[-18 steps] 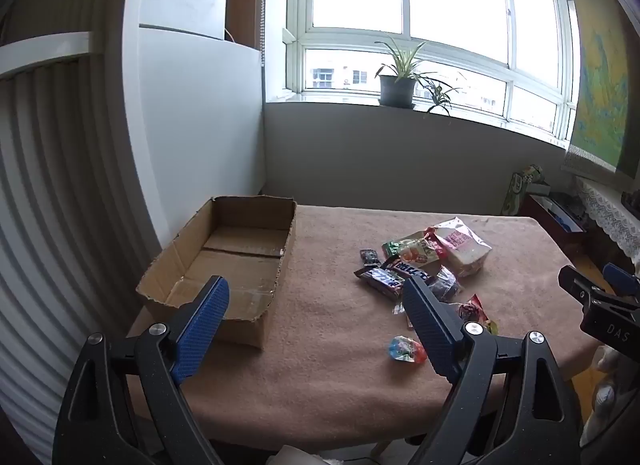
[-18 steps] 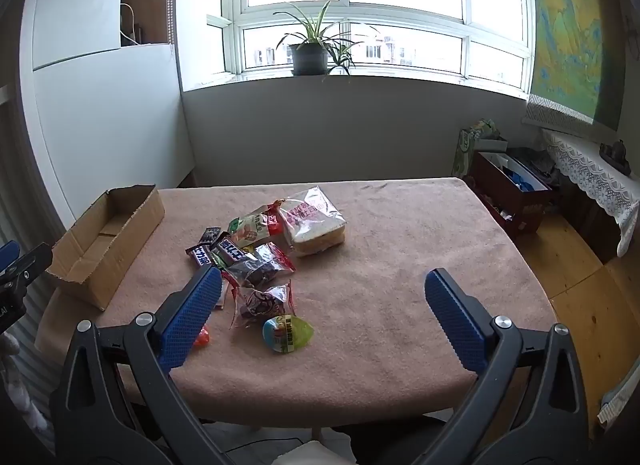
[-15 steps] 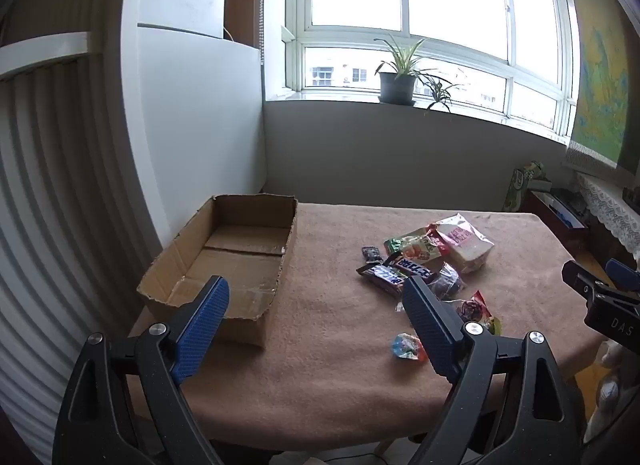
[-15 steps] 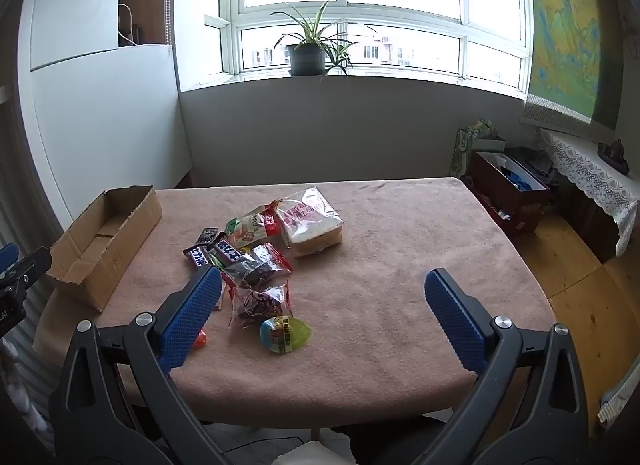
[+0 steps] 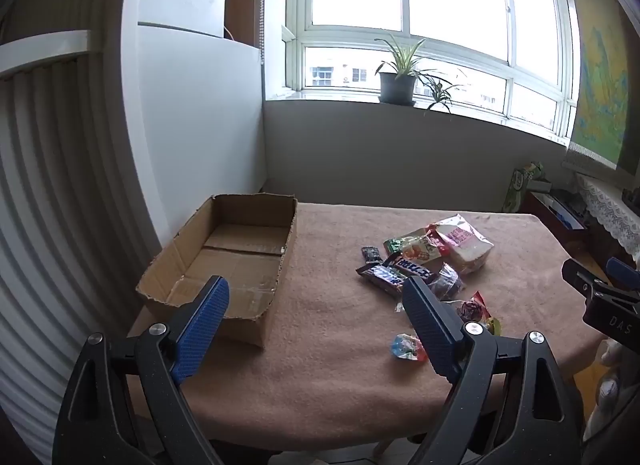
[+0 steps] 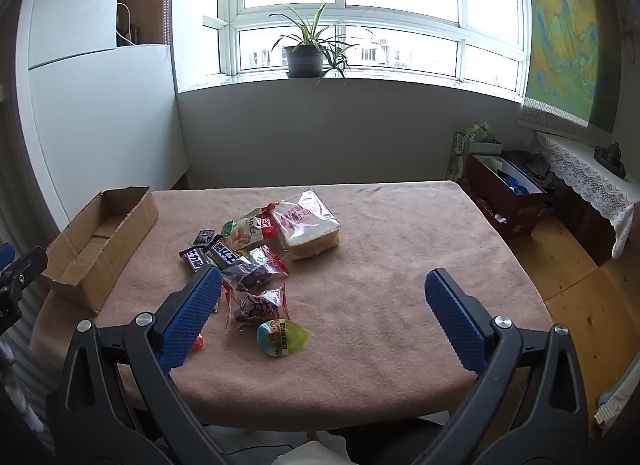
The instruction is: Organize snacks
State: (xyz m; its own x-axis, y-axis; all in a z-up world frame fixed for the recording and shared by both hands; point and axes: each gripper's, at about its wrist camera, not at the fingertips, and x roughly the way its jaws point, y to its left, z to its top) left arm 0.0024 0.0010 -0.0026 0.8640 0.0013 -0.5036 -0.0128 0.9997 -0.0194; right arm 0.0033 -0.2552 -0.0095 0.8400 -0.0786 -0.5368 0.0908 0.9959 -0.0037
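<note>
An empty open cardboard box (image 5: 236, 253) lies on the left of the brown-clothed table (image 5: 328, 345); it also shows in the right wrist view (image 6: 100, 237). A pile of snacks lies mid-table: a bagged sandwich (image 6: 310, 225), a green-orange packet (image 6: 244, 231), chocolate bars (image 6: 224, 255), a dark packet (image 6: 252, 273), a red-edged packet (image 6: 258, 305), a green egg-shaped sweet (image 6: 282, 337) and a small candy (image 5: 406, 347). My left gripper (image 5: 316, 305) is open and empty above the near table edge. My right gripper (image 6: 320, 297) is open and empty, near the pile's front.
A wall and radiator stand left of the box. A windowsill with a potted plant (image 6: 304, 57) is beyond the table. A red crate (image 6: 508, 193) and a lace-covered shelf (image 6: 588, 177) stand at the right. The right gripper's tip shows in the left wrist view (image 5: 600, 297).
Both grippers have eased slightly forward and up over the table edge; the snacks and box sit a little lower in view. Nothing was grasped.
</note>
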